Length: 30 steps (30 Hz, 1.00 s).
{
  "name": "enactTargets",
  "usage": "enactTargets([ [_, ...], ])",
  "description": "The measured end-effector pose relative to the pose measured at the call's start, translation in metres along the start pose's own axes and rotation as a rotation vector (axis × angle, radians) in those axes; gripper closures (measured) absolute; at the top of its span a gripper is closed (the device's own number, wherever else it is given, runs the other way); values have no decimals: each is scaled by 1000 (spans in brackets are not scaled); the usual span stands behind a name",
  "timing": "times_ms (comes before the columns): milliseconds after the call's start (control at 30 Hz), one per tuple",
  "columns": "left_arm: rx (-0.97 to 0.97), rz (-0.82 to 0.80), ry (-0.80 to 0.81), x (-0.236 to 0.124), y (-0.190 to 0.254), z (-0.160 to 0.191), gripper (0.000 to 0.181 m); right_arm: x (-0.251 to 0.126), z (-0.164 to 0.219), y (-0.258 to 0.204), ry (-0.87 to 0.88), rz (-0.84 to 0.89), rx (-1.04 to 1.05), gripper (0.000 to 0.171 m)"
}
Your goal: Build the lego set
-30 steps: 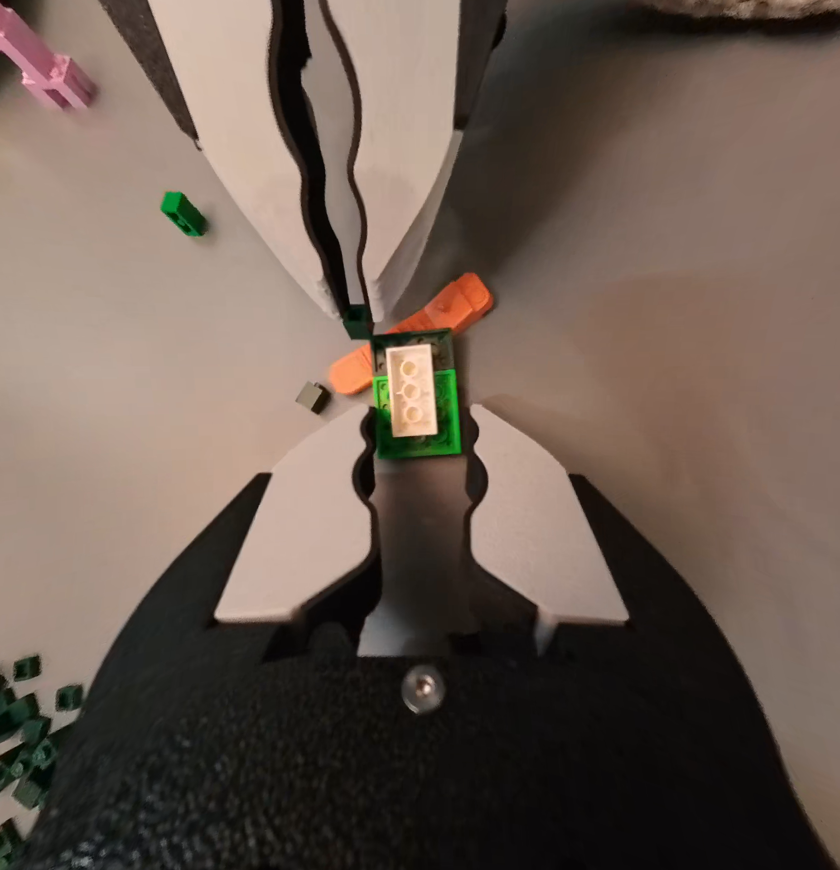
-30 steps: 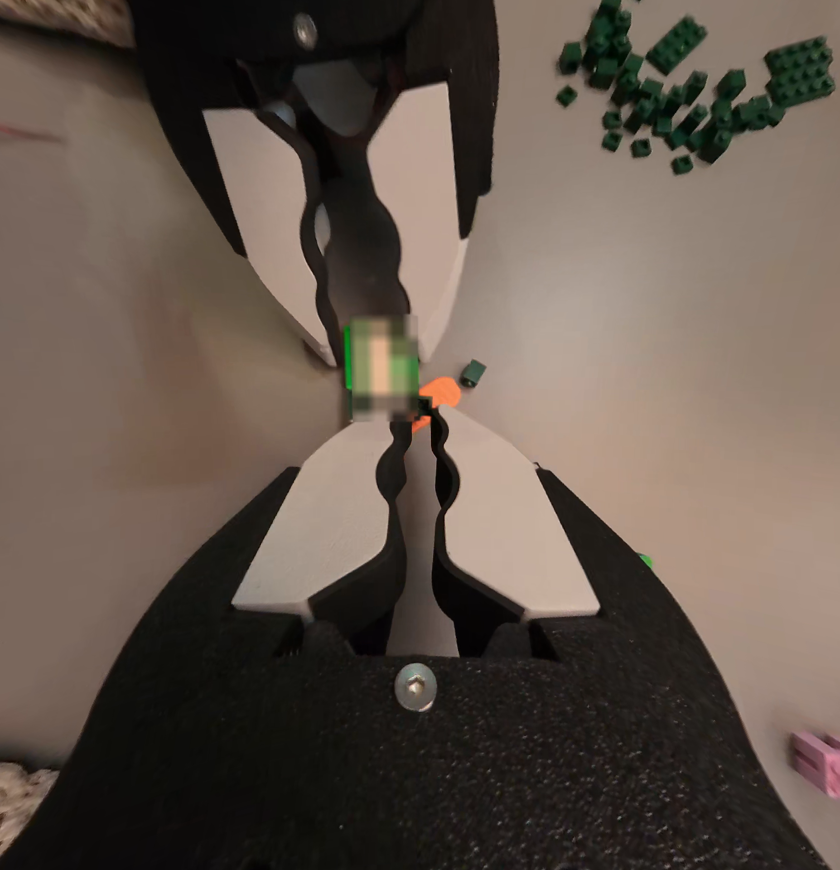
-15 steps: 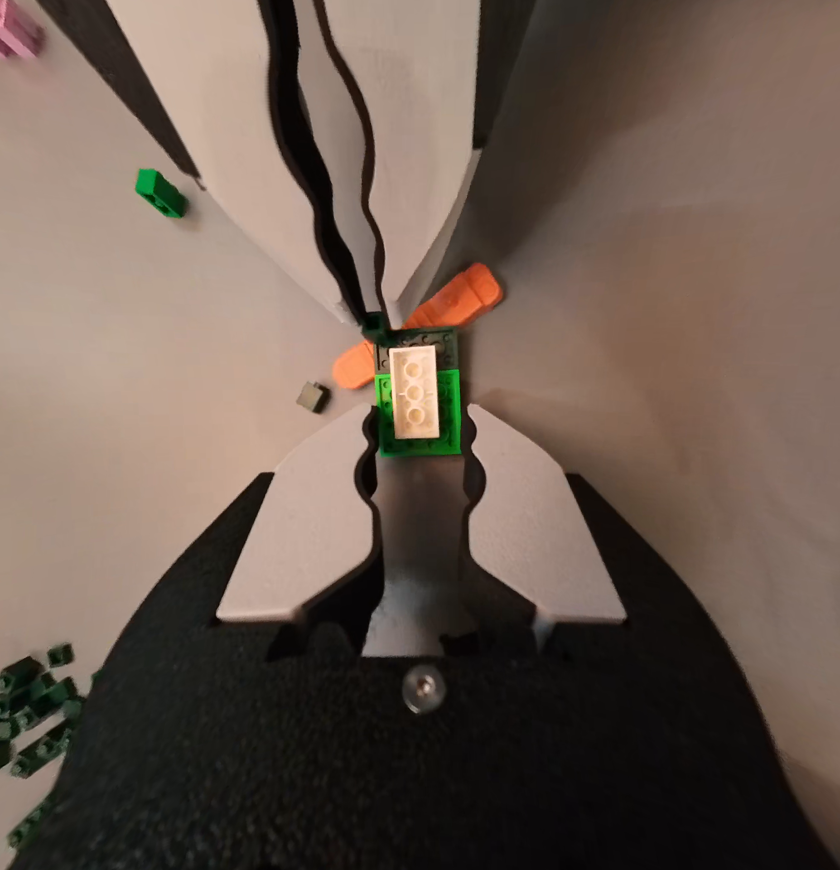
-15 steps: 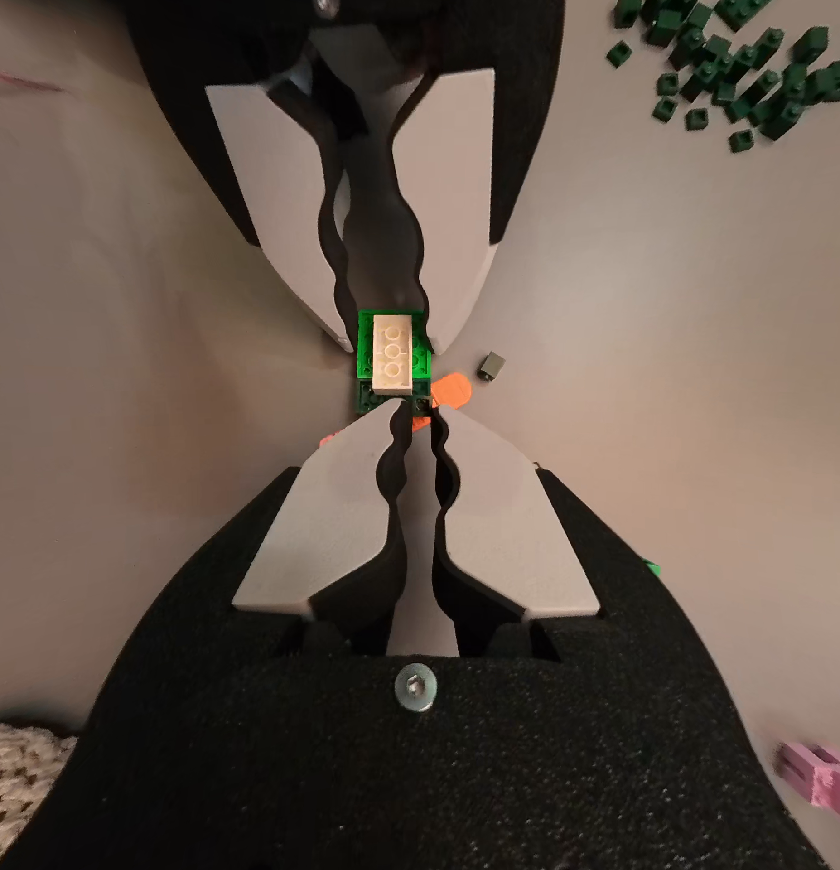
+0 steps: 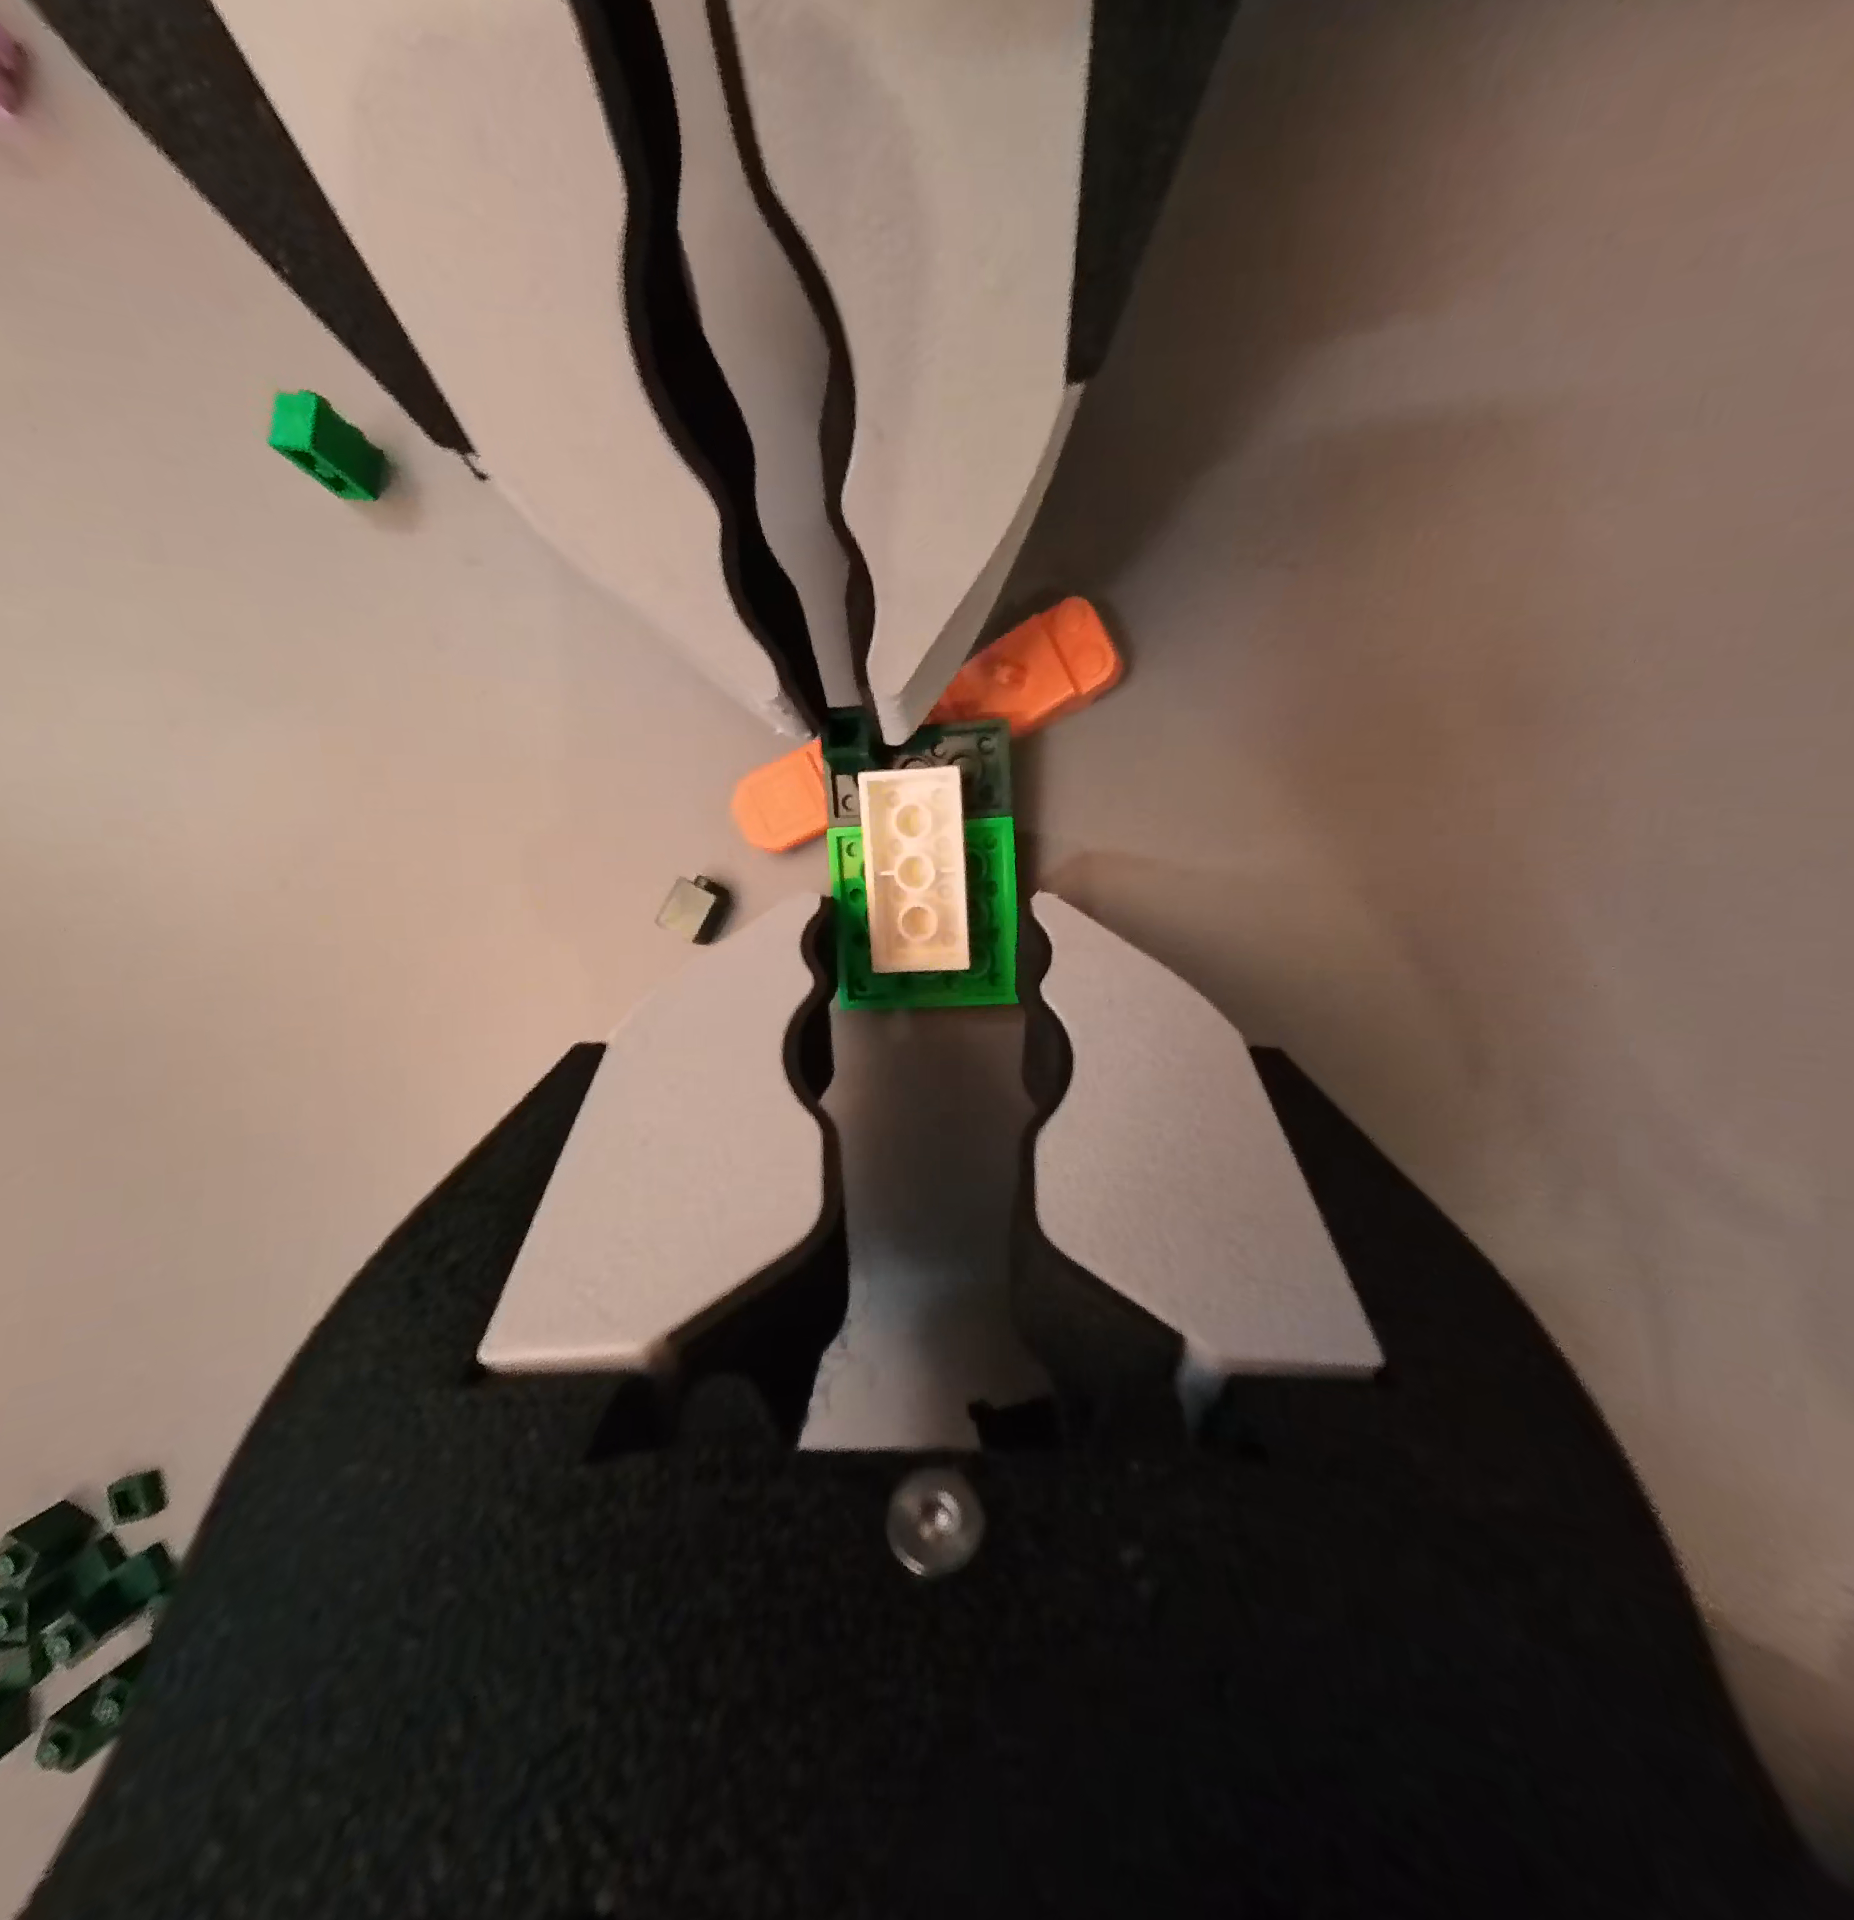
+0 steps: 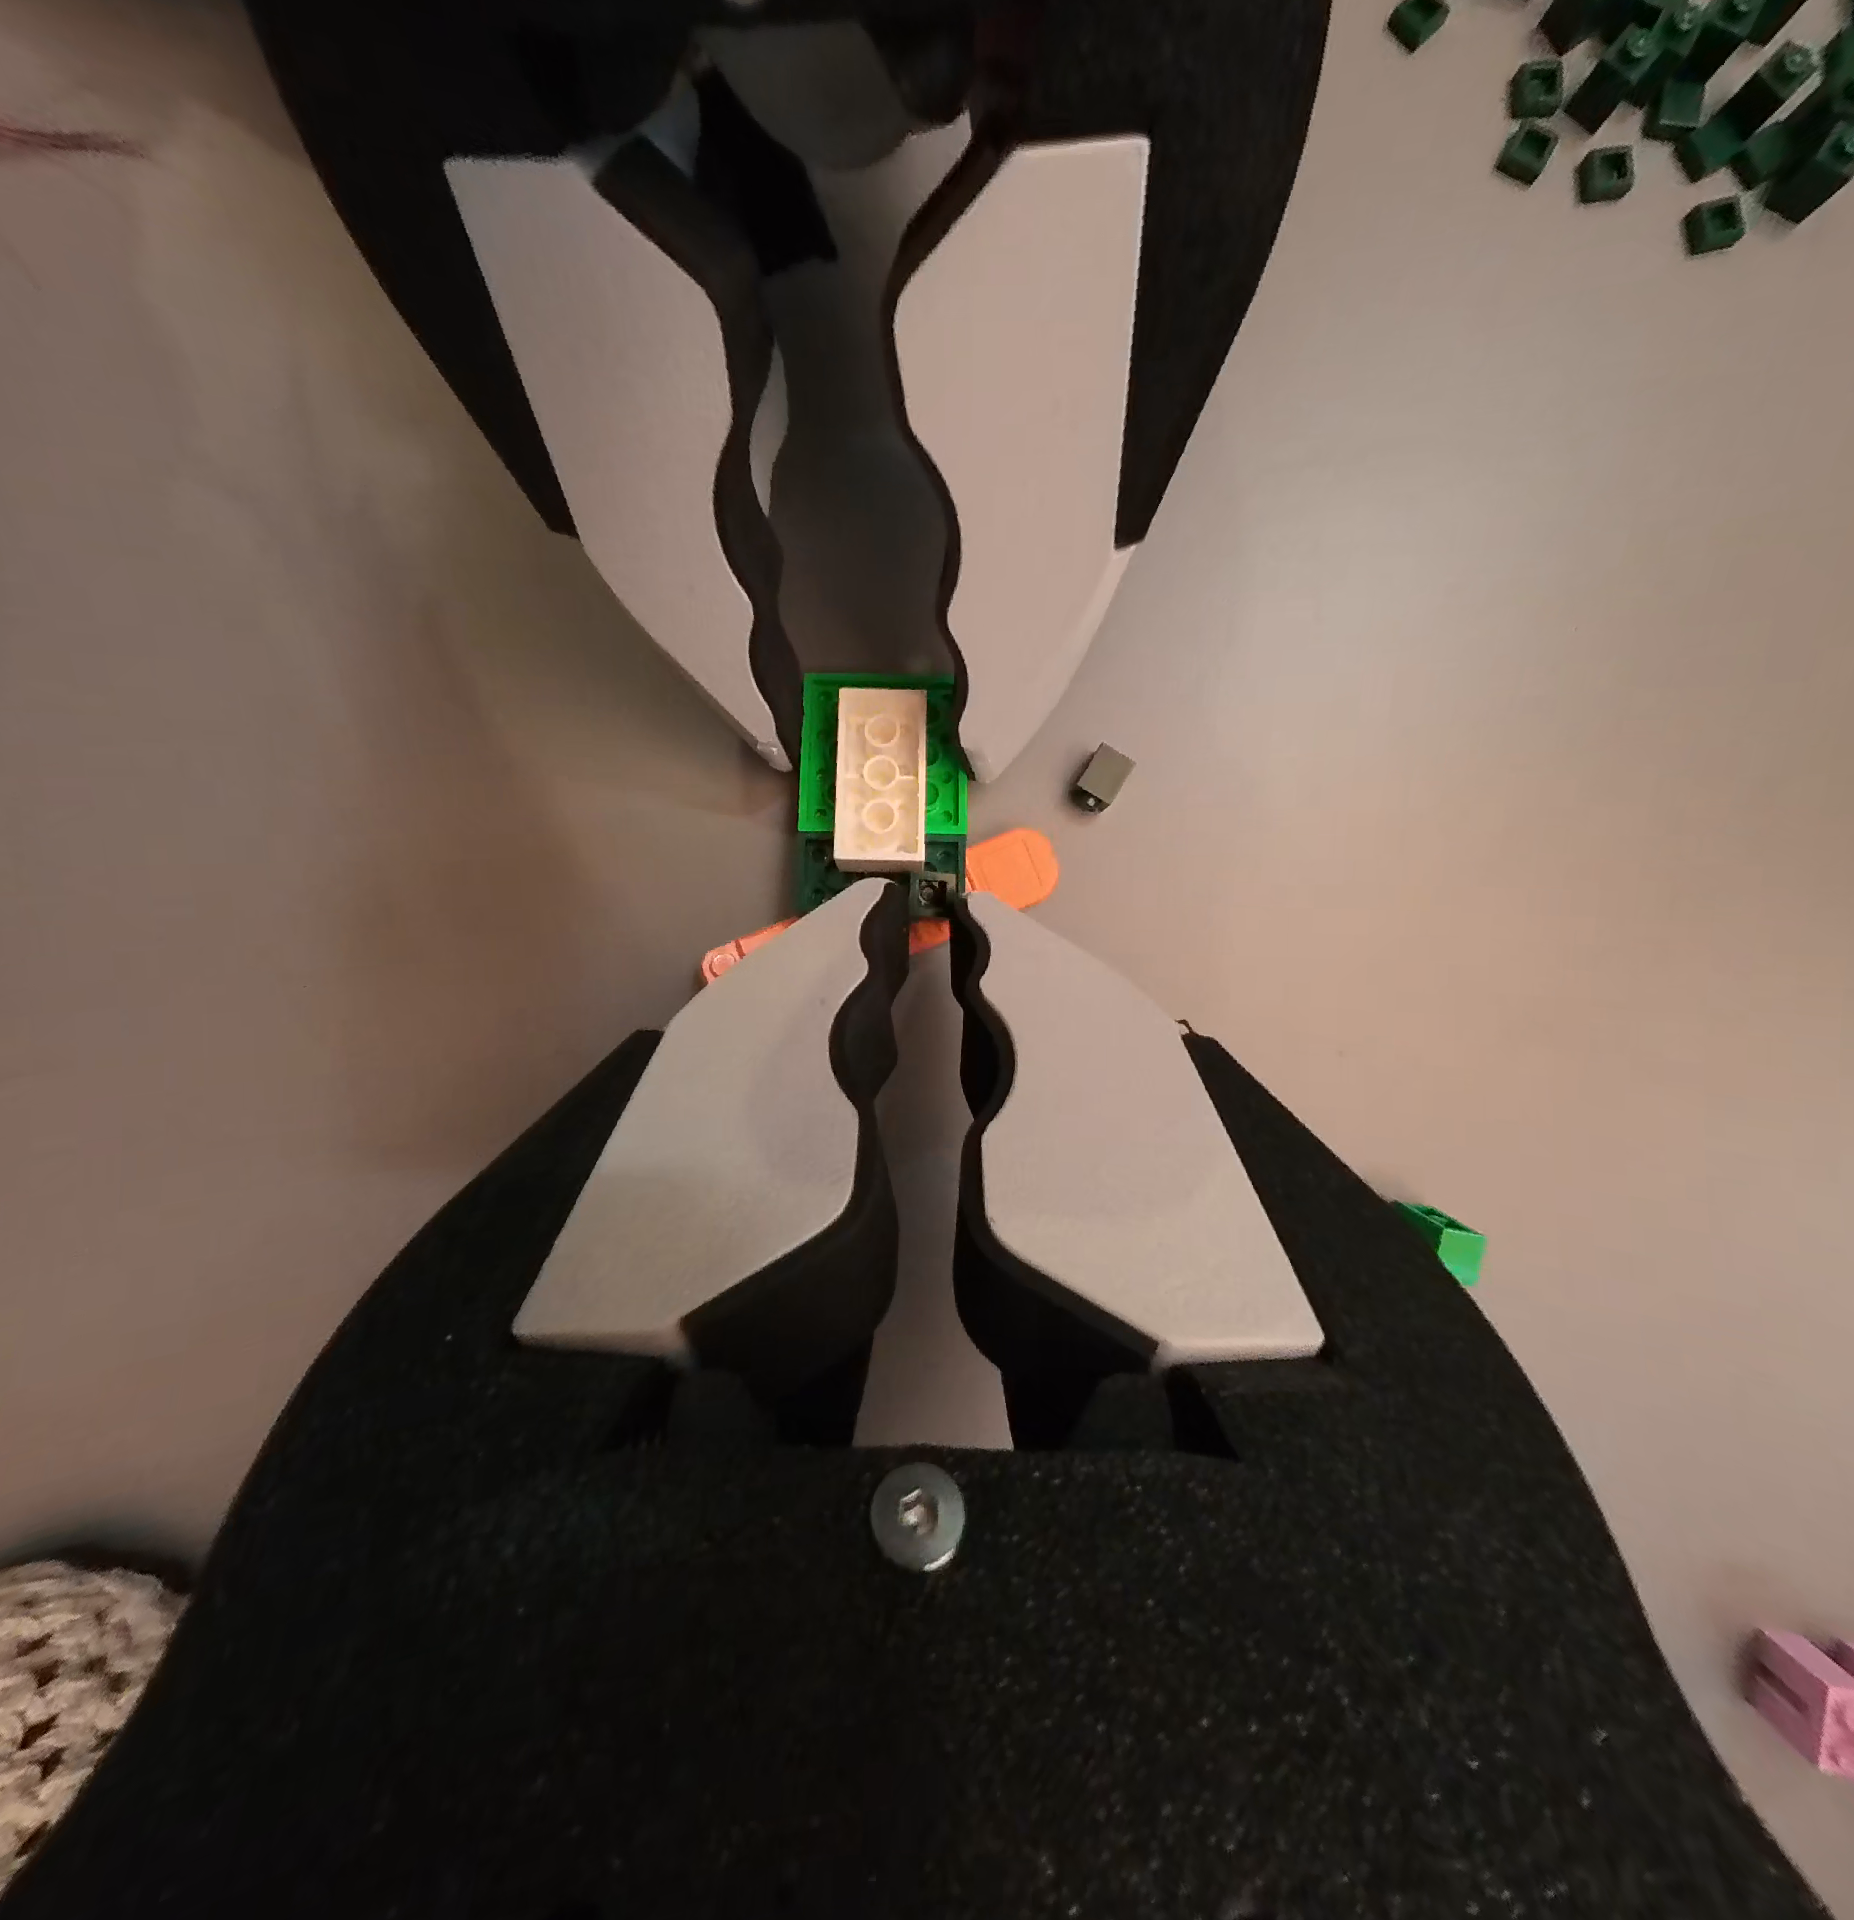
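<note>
While the left tongs [image 5: 928, 935] hold the small assembly by its sides, the right tongs [image 6: 915, 902] bring a tiny dark green one-stud brick [image 6: 930, 890] down onto its far end. The assembly is a bright green square plate [image 5: 928, 930] joined to a dark green plate [image 5: 980, 769], with a cream three-stud brick [image 5: 915, 871] pressed along the middle across both. The left tongs are spread only as wide as the bright green plate and pinch it from either side, apparently a little above the grey table [image 5: 1474, 727]. The right tongs are nearly pressed together, nipping the tiny dark green brick at their tips; in the left wrist view that brick [image 5: 850, 732] sits at the corner of the dark green plate, beside the end of the cream brick.

The step in hand looks like seating this small brick on a corner stud. Whether it is already pushed home I cannot tell. The next move probably calls for a straight downward press with the left tongs bracing against it, then a gentle parting of the right tongs so the brick is not dragged off.

An orange flat brick separator tool [image 5: 1048, 665] lies on the table under the work. A loose grey-green small brick [image 5: 691, 907] and a bright green brick [image 5: 325, 449] lie near, and a heap of dark green bricks [image 6: 1712, 114] lies well apart.
</note>
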<state>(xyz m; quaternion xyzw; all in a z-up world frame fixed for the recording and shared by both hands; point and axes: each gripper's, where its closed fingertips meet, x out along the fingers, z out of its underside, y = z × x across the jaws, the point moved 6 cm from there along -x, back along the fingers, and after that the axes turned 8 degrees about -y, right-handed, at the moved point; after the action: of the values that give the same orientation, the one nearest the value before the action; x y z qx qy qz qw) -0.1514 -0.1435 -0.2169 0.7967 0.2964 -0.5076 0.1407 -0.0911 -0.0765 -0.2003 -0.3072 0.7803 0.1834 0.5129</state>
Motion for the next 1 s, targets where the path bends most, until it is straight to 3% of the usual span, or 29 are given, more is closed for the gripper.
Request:
enactTargets([
  [1000,41,-28,26,0,2,0,149,2,-11,4,-143,-82,1,164],
])
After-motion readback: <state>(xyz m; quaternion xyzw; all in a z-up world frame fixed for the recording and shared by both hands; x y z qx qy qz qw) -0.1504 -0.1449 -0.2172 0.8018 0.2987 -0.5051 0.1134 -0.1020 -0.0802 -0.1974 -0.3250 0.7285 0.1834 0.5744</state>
